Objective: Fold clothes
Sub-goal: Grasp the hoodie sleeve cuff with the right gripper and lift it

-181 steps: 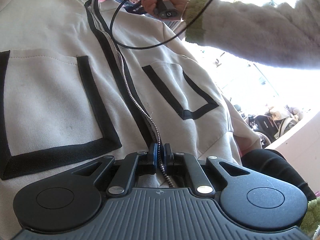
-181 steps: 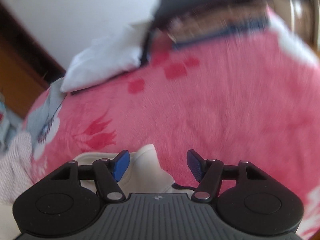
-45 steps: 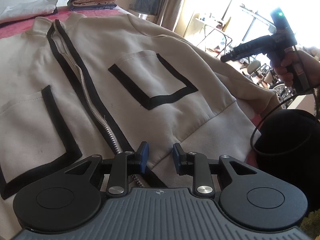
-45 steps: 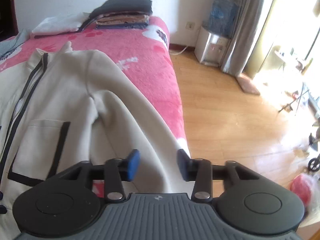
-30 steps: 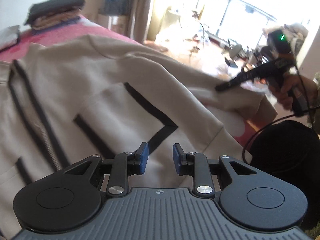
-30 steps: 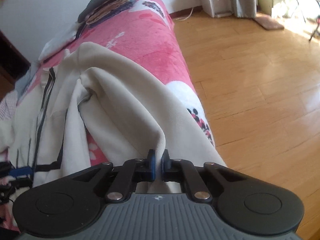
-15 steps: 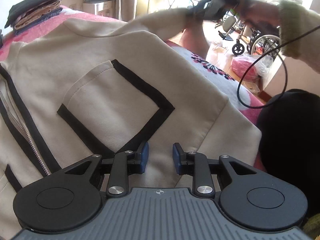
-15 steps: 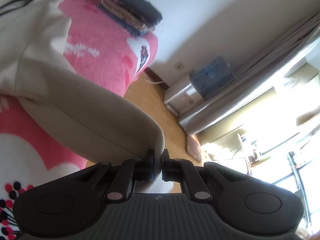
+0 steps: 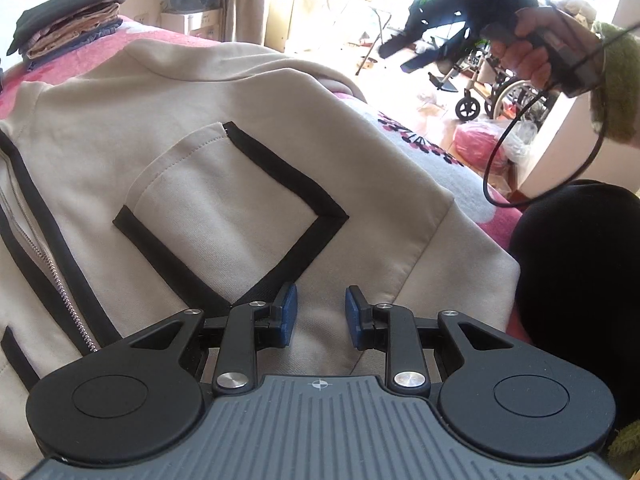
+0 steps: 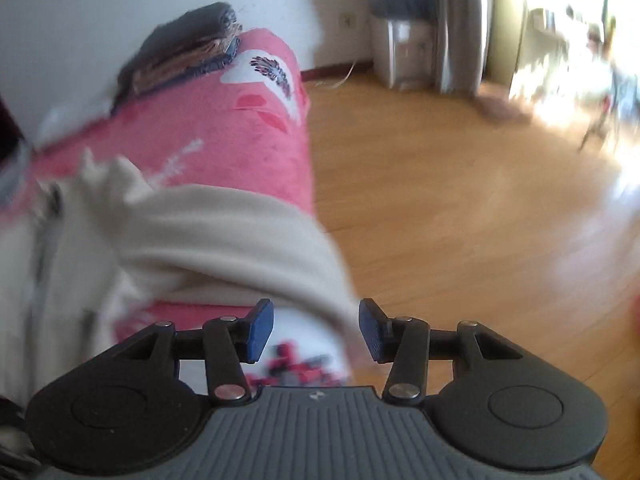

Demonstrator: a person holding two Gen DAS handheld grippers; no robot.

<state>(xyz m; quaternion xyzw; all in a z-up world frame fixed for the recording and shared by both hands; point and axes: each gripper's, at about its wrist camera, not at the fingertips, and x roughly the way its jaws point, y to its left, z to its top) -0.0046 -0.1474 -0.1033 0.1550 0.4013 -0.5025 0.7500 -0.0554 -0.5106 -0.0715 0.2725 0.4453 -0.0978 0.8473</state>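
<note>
Left tool [image 9: 318, 312] poised over cream jacket [image 9: 248, 128], pads spread, pinching nothing | right tool [image 10: 316, 326] opening, jaws clear of the sleeve [image 10: 240, 236] | jacket spread on pink bed [image 10: 240, 140], pocket [image 9: 224, 200] flat | folded clothes stack [image 9: 68, 20] at far end

The right gripper [image 10: 316, 326] is opening its blue pads over the bed's [image 10: 224, 148] side edge, with nothing pinched between them. The cream jacket's sleeve [image 10: 224, 236] lies draped across the pink bedspread, just beyond the pads, reaching that edge. A stack of folded clothes [image 10: 180, 52] sits at the bed's far corner, and wooden floor [image 10: 460, 208] spreads right.
</note>
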